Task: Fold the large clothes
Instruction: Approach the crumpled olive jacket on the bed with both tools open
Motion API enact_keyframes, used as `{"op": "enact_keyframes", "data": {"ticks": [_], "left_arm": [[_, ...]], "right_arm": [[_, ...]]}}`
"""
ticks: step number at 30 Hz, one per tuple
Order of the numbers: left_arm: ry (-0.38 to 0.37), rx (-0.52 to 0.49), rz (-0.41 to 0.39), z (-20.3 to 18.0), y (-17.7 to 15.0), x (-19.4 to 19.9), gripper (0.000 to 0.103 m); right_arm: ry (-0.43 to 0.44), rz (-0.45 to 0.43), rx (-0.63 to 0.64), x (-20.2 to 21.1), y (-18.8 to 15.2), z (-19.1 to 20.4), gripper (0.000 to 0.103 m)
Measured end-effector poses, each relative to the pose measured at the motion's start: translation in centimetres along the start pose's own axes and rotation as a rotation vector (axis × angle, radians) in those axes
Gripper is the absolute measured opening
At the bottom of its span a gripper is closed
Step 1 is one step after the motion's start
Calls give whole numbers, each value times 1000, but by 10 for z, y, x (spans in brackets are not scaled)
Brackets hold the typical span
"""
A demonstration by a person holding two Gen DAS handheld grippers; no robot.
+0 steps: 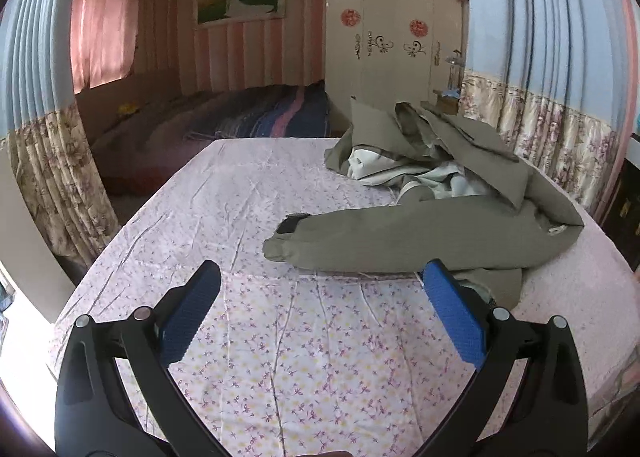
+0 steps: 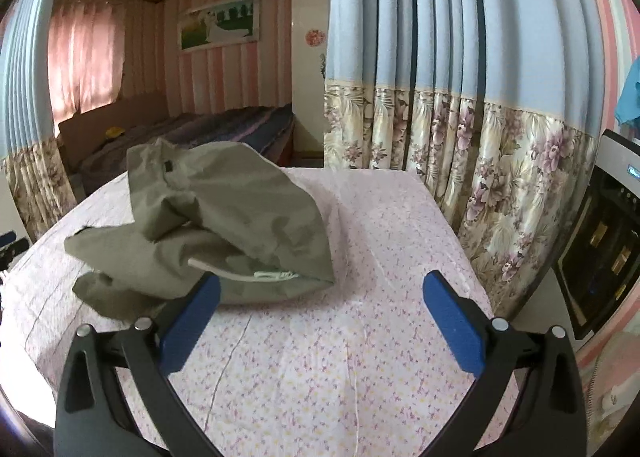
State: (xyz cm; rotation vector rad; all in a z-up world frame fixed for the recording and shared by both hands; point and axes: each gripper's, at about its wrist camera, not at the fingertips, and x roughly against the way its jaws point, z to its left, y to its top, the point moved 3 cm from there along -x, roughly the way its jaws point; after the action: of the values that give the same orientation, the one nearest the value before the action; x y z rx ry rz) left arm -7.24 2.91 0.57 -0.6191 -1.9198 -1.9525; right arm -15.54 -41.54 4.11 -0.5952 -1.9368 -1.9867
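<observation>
An olive-green jacket [image 1: 432, 225] with a pale lining lies crumpled on the flowered sheet of the table [image 1: 248, 217], toward the right and far side. One sleeve stretches left, its dark cuff at the end. My left gripper [image 1: 322, 277] hangs open just short of that sleeve, nothing between its blue pads [image 1: 452, 317]. In the right wrist view the same jacket [image 2: 224, 217] is heaped at centre left. My right gripper [image 2: 322, 289] is open above the sheet, its left pad [image 2: 192, 317] close to the jacket's near hem, nothing held.
Blue curtains with flowered lower bands [image 2: 480, 137] hang close along the table's right side and at the left [image 1: 44, 137]. A bed with a dark striped cover [image 1: 240, 117] lies beyond. A white wardrobe [image 1: 392, 37] stands at the back. A dark cabinet [image 2: 600, 249] is at right.
</observation>
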Motion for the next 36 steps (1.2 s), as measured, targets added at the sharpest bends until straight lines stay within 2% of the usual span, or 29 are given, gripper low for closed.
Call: {"op": "enact_keyframes", "data": {"ticks": [3, 8, 11, 15, 17, 24, 36], "left_arm": [[20, -40, -8, -3, -3, -2, 100], [39, -72, -78, -2, -1, 7, 100], [15, -87, -45, -3, -1, 5, 100], [-75, -9, 18, 4, -2, -1, 100], [-93, 21, 43, 6, -2, -5, 100], [-22, -35, -10, 0, 14, -13, 100], [-10, -86, -10, 1, 50, -68, 100]], "right_arm": [[-10, 1, -7, 7, -8, 2, 101], [-31, 28, -19, 13, -21, 4, 101], [-17, 31, -27, 17, -24, 9, 101], [10, 24, -31, 19, -23, 18, 101], [17, 20, -35, 16, -19, 21, 101], [37, 23, -4, -3, -11, 34, 101], [60, 85, 43, -63, -5, 56, 101]]}}
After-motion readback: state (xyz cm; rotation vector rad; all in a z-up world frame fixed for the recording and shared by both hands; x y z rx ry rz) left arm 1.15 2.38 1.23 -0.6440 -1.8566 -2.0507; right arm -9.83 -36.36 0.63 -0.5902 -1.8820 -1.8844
